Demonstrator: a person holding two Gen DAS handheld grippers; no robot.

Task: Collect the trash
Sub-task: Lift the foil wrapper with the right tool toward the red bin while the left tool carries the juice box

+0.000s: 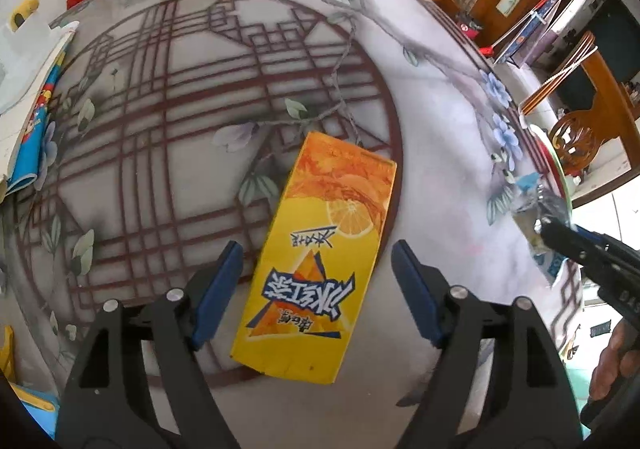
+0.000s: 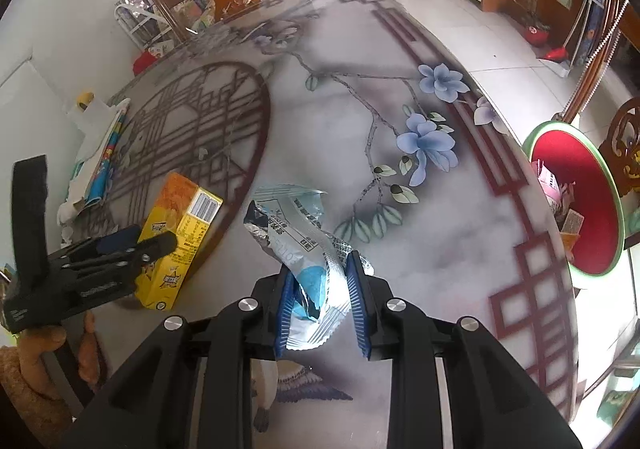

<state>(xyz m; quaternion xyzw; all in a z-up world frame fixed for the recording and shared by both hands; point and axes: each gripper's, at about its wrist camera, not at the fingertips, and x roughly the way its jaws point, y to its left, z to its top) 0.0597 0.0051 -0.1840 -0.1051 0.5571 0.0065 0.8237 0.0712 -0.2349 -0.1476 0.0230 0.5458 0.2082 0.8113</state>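
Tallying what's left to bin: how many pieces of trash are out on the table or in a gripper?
2. A yellow carton lies on the table between the open left gripper fingers; a wrapper is clamped in the right gripper. Others may be hidden.

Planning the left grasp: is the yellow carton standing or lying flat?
Lying flat. The carton rests on its broad face on the table, printed front up, between the left gripper's open jaws.
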